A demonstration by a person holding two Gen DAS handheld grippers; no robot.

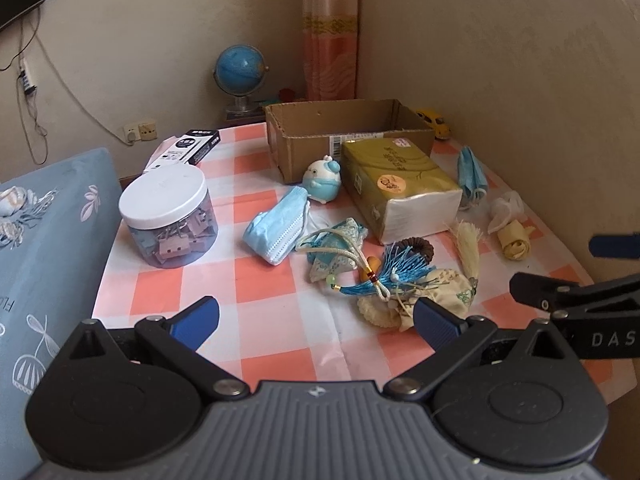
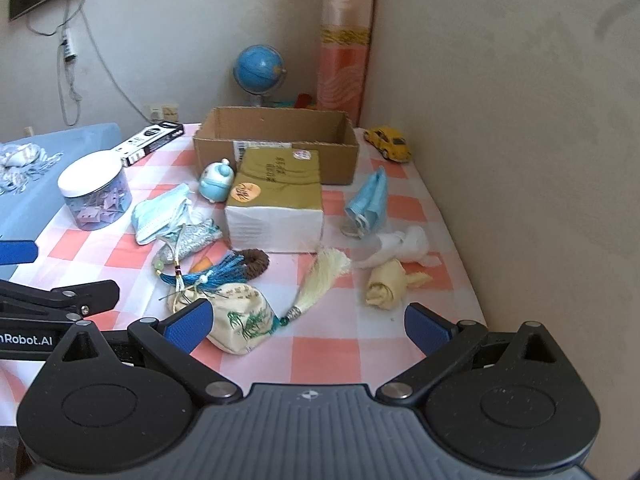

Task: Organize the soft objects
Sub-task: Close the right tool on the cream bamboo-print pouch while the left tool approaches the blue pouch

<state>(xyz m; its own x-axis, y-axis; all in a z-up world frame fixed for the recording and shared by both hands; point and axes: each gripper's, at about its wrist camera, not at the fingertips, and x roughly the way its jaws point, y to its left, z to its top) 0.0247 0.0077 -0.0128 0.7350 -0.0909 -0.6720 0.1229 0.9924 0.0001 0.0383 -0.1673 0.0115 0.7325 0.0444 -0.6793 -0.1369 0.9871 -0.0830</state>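
Note:
Soft things lie on the checked tablecloth (image 1: 264, 292): a cream embroidered pouch (image 2: 240, 324) with a cream tassel (image 2: 324, 276), a blue tassel sachet (image 1: 340, 252), two blue face masks (image 1: 276, 228) (image 2: 370, 200), a rolled yellow cloth (image 2: 384, 286), a white cloth (image 2: 400, 246), a tissue pack (image 2: 276, 200) and a small plush toy (image 1: 322, 178). An open cardboard box (image 2: 276, 140) stands behind them. My left gripper (image 1: 316, 320) is open and empty, near the table's front. My right gripper (image 2: 308, 324) is open and empty, its left finger beside the pouch.
A jar of clips with a white lid (image 1: 168, 216) stands at the left. A black and white pen box (image 1: 188, 148), a globe (image 1: 240, 72) and a yellow toy car (image 2: 388, 142) sit at the back. A wall runs along the right. A blue cushion (image 1: 44, 240) lies left.

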